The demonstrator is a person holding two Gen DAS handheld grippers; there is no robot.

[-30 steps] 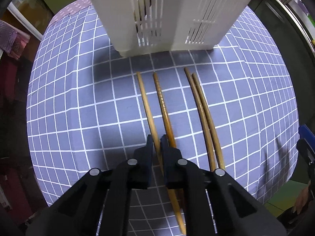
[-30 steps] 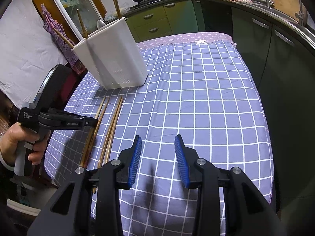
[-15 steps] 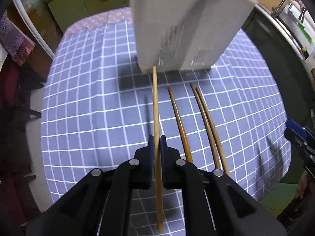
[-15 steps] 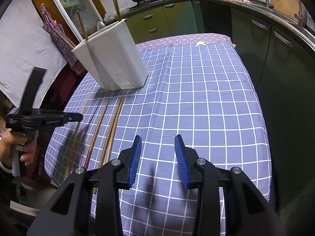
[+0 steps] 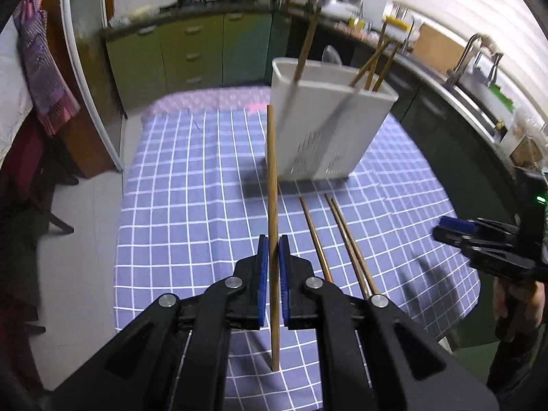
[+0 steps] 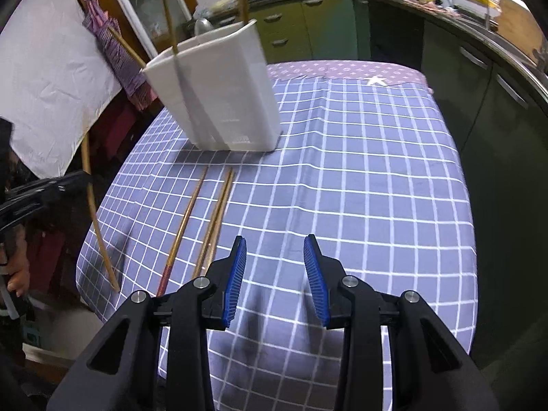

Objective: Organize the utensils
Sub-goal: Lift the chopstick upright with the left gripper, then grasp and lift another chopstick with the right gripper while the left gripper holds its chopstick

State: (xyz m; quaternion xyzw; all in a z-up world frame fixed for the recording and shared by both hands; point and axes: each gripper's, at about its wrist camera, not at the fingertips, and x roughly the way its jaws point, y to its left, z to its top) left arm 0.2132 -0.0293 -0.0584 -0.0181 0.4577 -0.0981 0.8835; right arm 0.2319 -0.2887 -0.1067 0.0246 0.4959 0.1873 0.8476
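Observation:
My left gripper (image 5: pixel 272 250) is shut on a single wooden chopstick (image 5: pixel 272 178), lifted clear of the table and standing almost upright in the left wrist view. The same held chopstick (image 6: pixel 96 219) shows at the far left of the right wrist view. Three chopsticks (image 5: pixel 337 233) still lie side by side on the checked cloth, in front of the white slotted utensil holder (image 5: pixel 328 130), which has several chopsticks standing in it. My right gripper (image 6: pixel 275 255) hovers open over the cloth, just right of the lying chopsticks (image 6: pixel 214 215), with nothing between its fingers.
The table is covered by a blue checked cloth (image 6: pixel 359 178), with its near edge and left edge close by. Green kitchen cabinets (image 5: pixel 191 54), a stove with pots and a sink (image 5: pixel 479 75) run behind and to the right. A person's hand (image 5: pixel 517 304) holds the right gripper.
The left gripper closed on one chopstick, lifted it off the cloth and tilted upward, so the holder's rim and kitchen now show. The right gripper drifted slightly and stayed open.

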